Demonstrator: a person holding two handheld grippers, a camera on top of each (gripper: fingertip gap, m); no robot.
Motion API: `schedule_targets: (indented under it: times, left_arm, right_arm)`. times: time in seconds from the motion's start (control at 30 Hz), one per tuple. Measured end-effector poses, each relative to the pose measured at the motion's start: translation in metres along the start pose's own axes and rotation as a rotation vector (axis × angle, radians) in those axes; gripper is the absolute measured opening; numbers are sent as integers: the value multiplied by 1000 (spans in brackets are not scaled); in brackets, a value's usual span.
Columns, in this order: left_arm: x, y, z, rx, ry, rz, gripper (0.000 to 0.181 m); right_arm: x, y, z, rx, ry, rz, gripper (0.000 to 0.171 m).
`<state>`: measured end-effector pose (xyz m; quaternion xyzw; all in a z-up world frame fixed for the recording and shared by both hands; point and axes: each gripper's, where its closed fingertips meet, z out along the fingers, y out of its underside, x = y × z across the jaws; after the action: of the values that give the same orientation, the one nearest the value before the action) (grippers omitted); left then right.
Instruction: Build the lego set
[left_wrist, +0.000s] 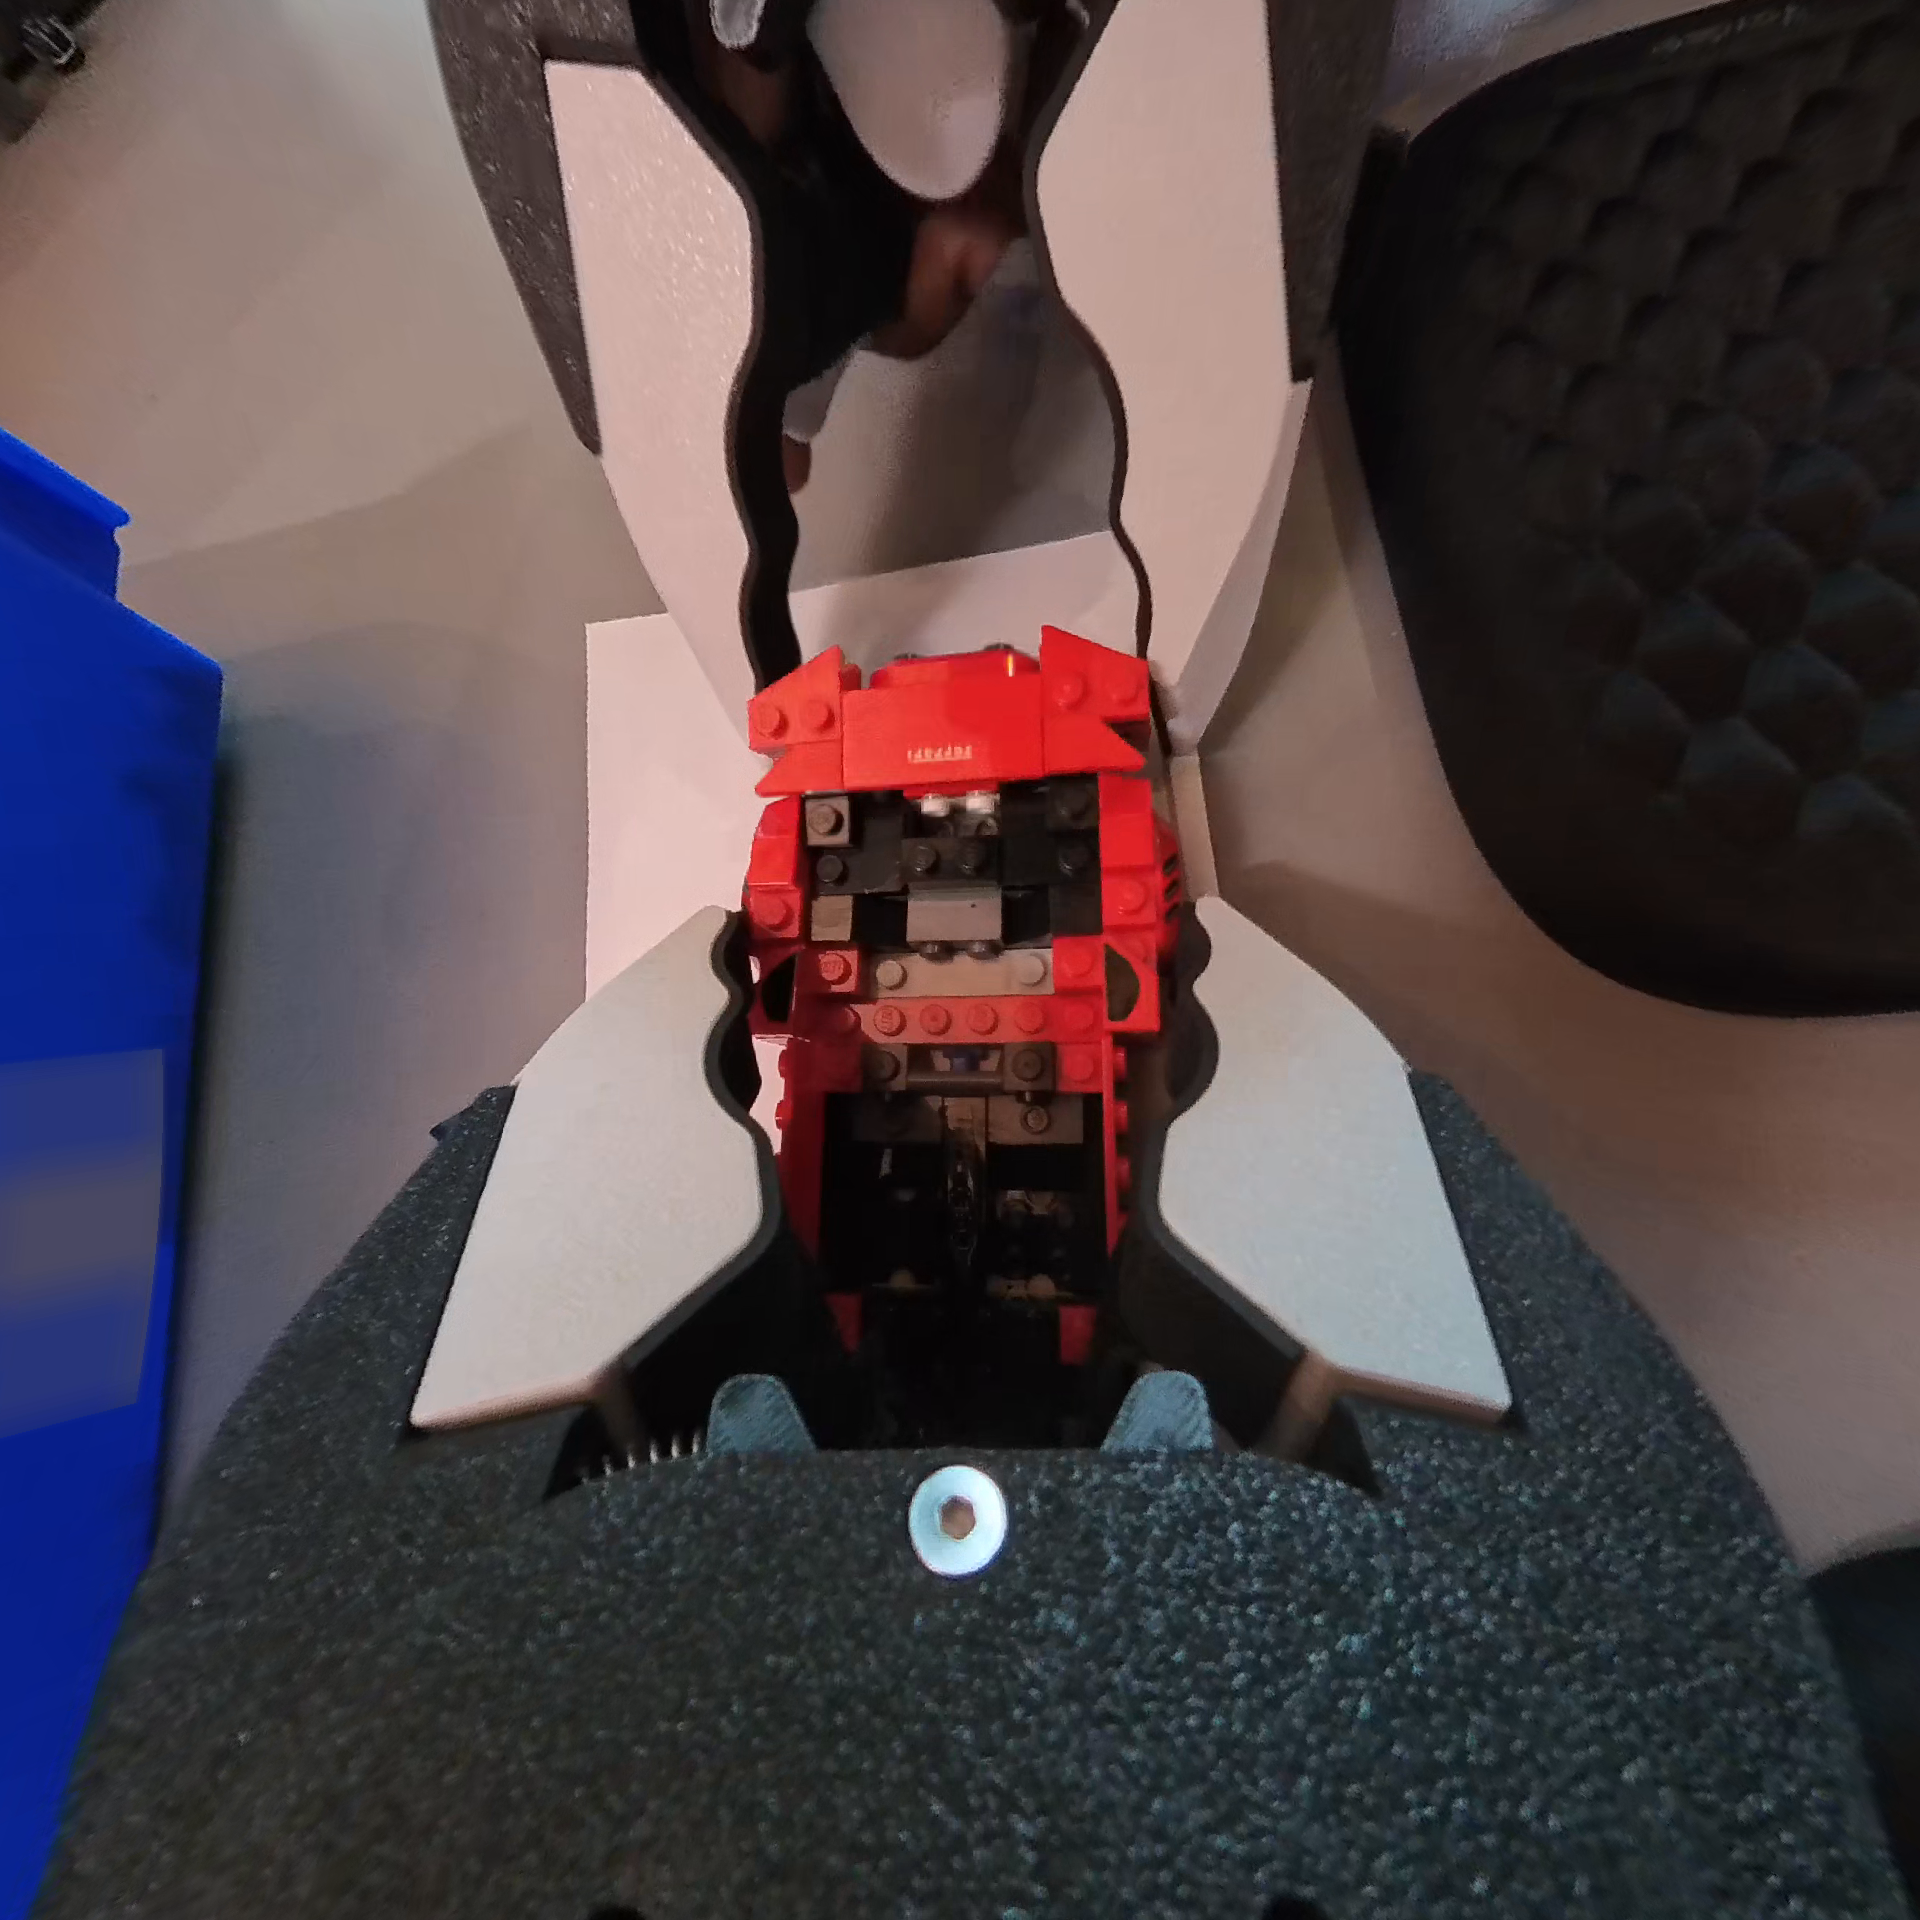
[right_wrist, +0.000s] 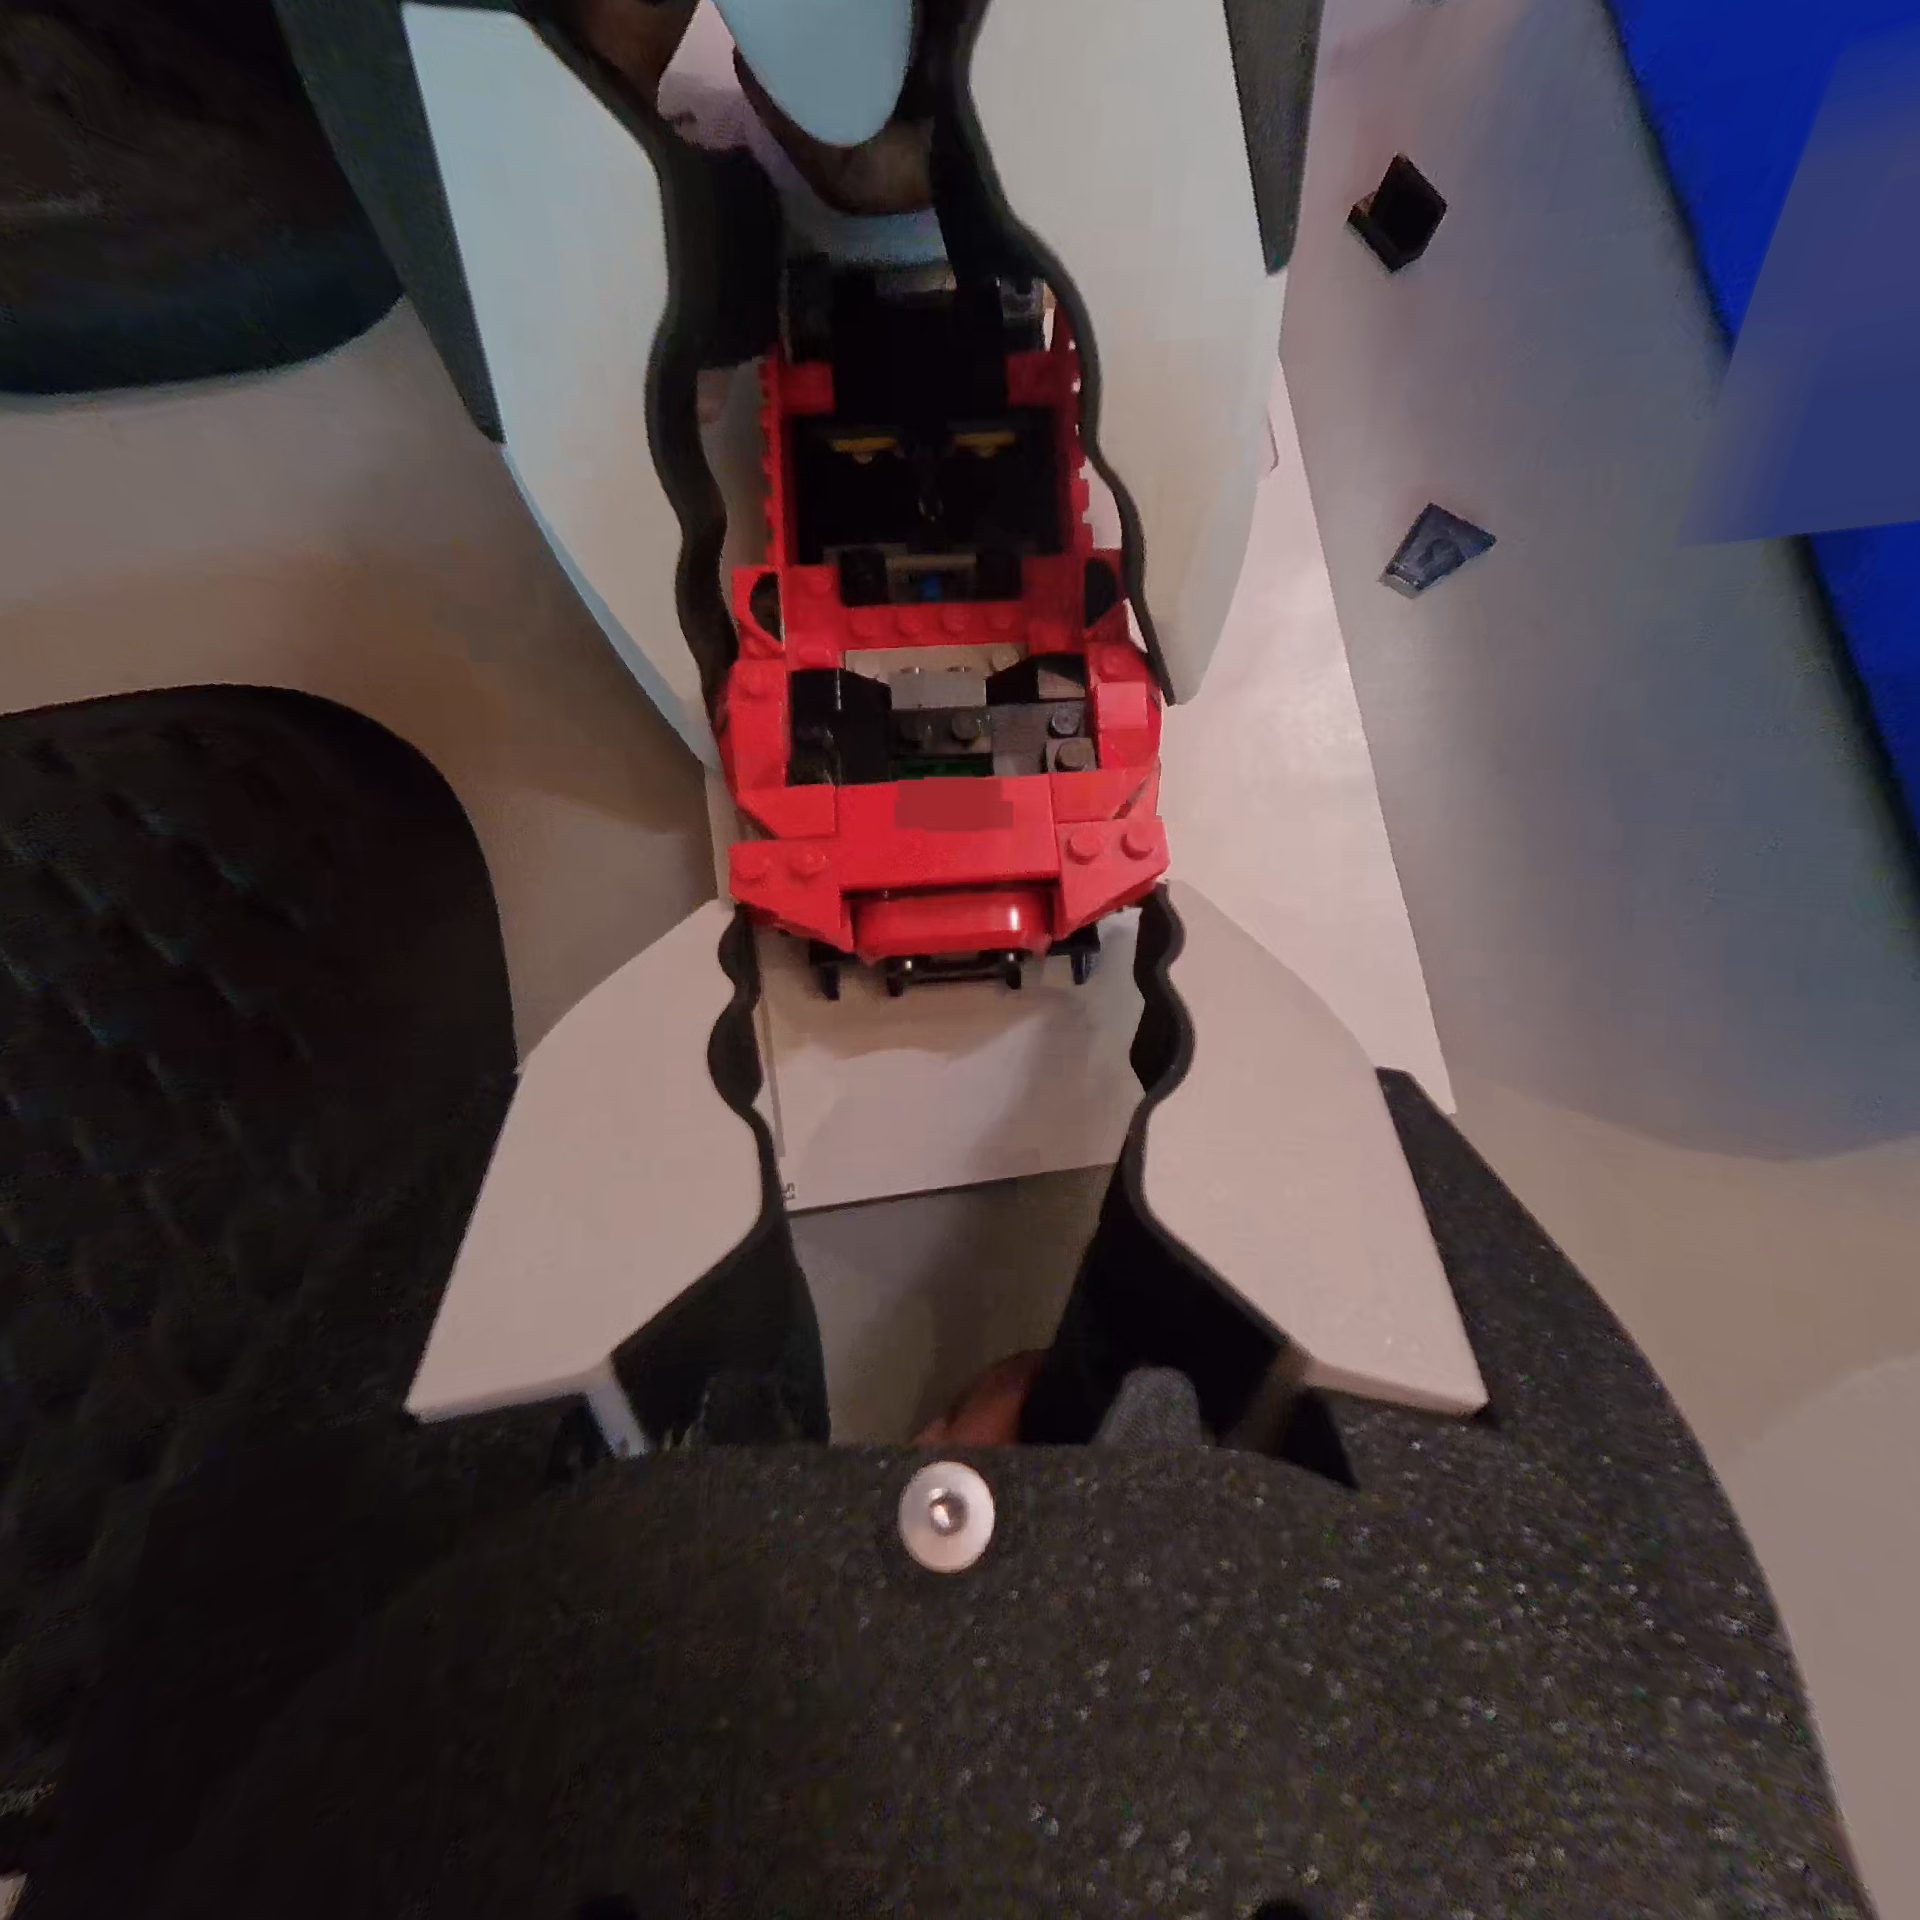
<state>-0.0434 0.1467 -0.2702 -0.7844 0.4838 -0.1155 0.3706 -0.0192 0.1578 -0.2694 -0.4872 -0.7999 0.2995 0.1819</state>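
A red and black lego car (left_wrist: 940, 732) stands on a white sheet (left_wrist: 665, 790), its top open and its dark inner bricks showing. My left gripper (left_wrist: 961, 966) is shut on the car's sides around its middle; in the right wrist view it (right_wrist: 935, 665) comes in from the top. My right gripper (right_wrist: 945, 925) faces the car (right_wrist: 935, 847) from the opposite end. Its jaws are open about the car's width, with the fingertips (right_wrist: 736, 940) right at the front corners. It also shows in the left wrist view (left_wrist: 956, 655).
A blue bin (left_wrist: 83, 935) stands beside the car and also shows in the right wrist view (right_wrist: 1787, 208). A black textured pad (left_wrist: 1662, 520) lies on the other side. A small black piece (right_wrist: 1397, 213) and a dark blue piece (right_wrist: 1439, 551) lie near the bin. Only a small space, under 4 cm, lies between the two pairs of fingers.
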Motion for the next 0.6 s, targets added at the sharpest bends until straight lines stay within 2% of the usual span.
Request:
schedule_targets:
  times: [0.17,0.3,0.6]
  left_arm:
    - [0,0,0,4,0,5,77]
    - [0,0,0,4,-1,6,77]
    - [0,0,0,8,-3,-6,77]
  right_arm:
    - [2,-10,-9,-35,47,-56,70]
    - [5,-3,-11,-46,36,-3,70]
    - [0,-1,-11,68,-16,85,69]
